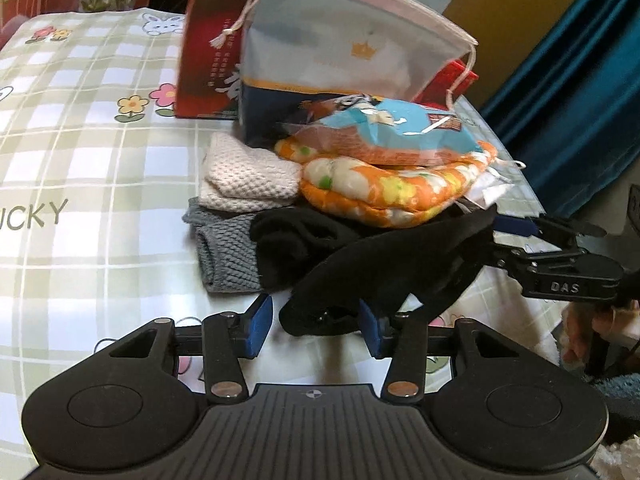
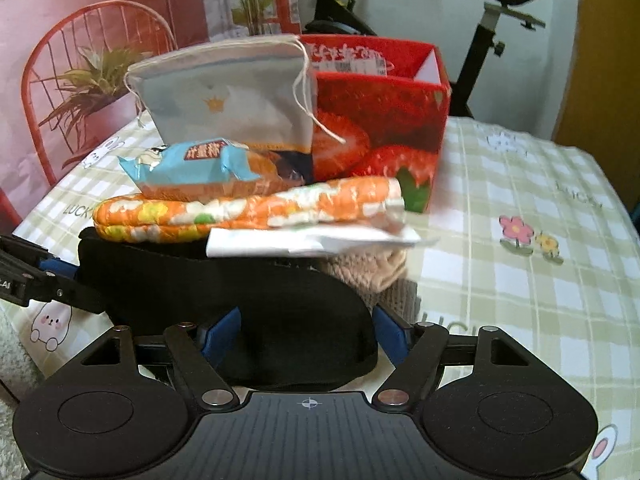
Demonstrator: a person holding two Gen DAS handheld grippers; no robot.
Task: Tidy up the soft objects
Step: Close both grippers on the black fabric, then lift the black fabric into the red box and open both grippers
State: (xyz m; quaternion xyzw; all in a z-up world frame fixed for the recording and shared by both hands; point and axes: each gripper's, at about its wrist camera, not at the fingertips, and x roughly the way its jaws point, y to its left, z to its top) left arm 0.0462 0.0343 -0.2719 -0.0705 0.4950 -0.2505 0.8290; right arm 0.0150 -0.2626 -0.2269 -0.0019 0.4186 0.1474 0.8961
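Observation:
A black soft eye mask lies at the front of a pile on the checked tablecloth. My left gripper is open, its blue pads on either side of one end of the mask. My right gripper is open around the other end; it shows in the left wrist view at the right. Behind lie a cream knit cloth, a grey knit cloth, a black cloth, an orange floral pad and a blue snack packet.
A drawstring pouch stands behind the pile, in front of a red strawberry box. A white paper sticks out under the floral pad. The table's right edge is close to the pile. An exercise bike stands beyond.

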